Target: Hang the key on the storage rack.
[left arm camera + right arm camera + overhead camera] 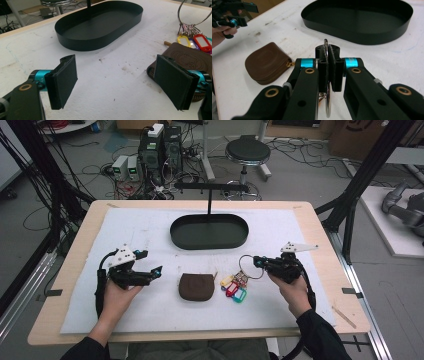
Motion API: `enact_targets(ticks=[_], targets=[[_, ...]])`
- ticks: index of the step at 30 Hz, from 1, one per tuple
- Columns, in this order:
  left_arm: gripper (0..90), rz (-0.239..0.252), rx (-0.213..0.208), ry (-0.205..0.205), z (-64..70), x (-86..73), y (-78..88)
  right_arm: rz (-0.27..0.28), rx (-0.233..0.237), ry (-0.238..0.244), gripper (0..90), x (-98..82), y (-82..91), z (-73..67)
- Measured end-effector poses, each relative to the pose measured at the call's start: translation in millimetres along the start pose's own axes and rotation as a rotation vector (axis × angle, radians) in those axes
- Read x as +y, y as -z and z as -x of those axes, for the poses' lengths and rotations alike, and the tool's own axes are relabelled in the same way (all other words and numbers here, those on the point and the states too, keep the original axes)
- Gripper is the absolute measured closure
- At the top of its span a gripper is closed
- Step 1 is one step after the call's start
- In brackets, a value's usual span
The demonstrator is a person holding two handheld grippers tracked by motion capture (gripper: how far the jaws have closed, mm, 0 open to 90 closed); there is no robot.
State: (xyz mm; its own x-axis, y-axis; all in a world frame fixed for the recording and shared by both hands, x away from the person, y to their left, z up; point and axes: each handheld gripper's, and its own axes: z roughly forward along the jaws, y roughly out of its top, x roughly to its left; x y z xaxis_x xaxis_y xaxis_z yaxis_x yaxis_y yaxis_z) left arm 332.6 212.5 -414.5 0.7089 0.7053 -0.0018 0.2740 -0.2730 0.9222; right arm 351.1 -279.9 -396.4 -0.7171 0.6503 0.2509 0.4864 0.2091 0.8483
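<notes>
1. The key ring (pixel 248 266) sits right of the tabletop's centre, and the right claw (pixel 259 262) has it pinched: in the right gripper view the pads are closed tight on the ring (pixel 326 50), with the wire running up between them.
2. Colour tags (pixel 233 287) (yellow, red, teal) hang off the ring at its 7 o'clock, lying flat on the white mat (pixel 145 227).
3. Pouch (pixel 197 286): brown, zipped, just beside the tags at their 9 o'clock. Can't tell if they touch.
4. Left claw (pixel 152 272) is over at the pouch's 9 o'clock, near but apart from it, wide open with nothing in it. In the left gripper view one pad (pixel 65 81) is clear of everything and the other sits in front of the pouch (pixel 190 58).
5. Black oval tray (pixel 209 243) is at 12 o'clock from the pouch, well apart, with a thin T-shaped post (pixel 209 200) rising from its far side.
6. Both hands come in from 6 o'clock; the left hand (pixel 117 295) and right hand (pixel 292 287) each hold a gripper.
</notes>
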Motion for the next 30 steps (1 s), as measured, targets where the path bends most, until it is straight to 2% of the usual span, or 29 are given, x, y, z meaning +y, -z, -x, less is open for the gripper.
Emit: enact_targets(ticks=[9,16,30], targets=[[19.0,0.005,-0.005,0.001,-0.1,0.3,0.5,0.035,0.002,0.015,87.6,12.8,5.3,-4.0],[19.0,0.009,-0.01,0.001,1.2,1.2,-0.8,0.035,0.014,0.082,87.7,30.9,8.9,-13.5],[19.3,0.017,-0.012,0.0,1.6,1.9,0.1,0.072,0.037,0.128,87.7,58.0,18.8,-16.9]])
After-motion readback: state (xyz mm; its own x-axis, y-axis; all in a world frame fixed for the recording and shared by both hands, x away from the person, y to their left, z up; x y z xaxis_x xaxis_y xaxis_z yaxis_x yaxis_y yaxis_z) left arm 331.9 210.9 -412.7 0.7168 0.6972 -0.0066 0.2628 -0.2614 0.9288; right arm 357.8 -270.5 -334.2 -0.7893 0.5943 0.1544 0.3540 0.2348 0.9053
